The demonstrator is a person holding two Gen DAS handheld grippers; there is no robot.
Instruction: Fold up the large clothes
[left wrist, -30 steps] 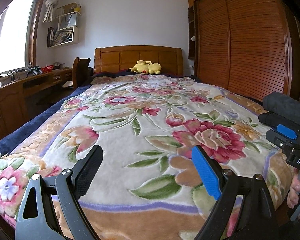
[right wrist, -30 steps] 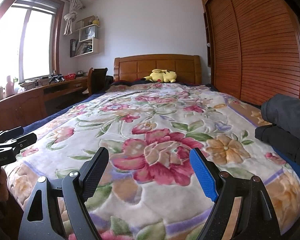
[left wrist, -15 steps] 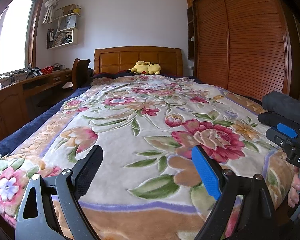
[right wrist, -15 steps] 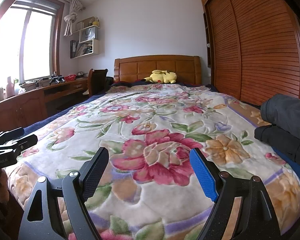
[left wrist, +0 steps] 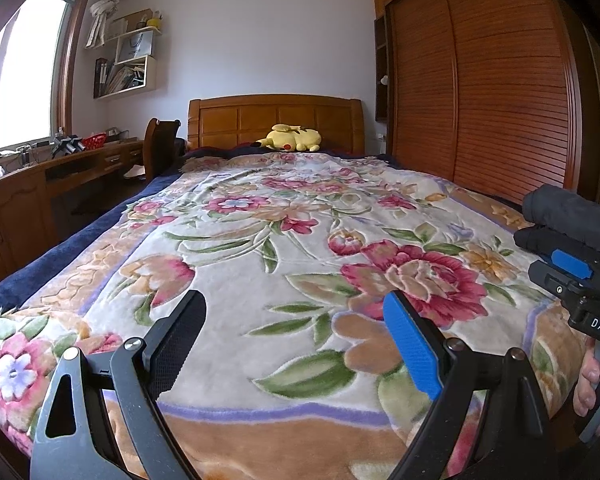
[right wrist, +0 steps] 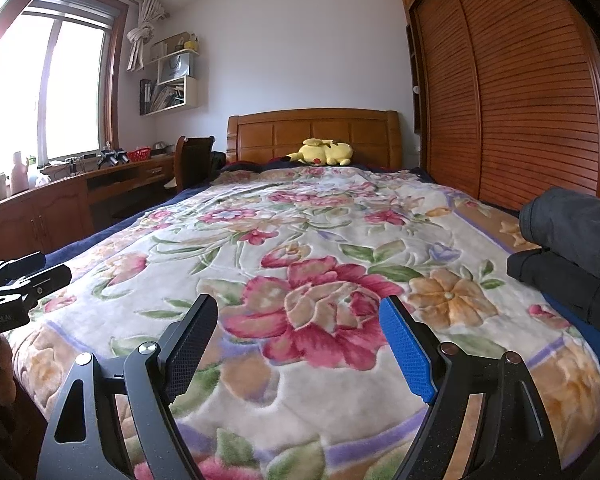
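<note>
Both grippers hover low over the foot of a bed [left wrist: 220, 364] covered in a floral blanket, jaws spread wide and holding nothing. The left gripper [left wrist: 294, 344] and right gripper [right wrist: 298, 346] sit side by side. The clothes [right wrist: 572, 240] — 2 dark bundles, 1 stacked on the other — lie at the bed's edge, well to the right of the right jaws. Whether they are already folded is unclear; no garment is spread out, so folding looks not yet begun.
</note>
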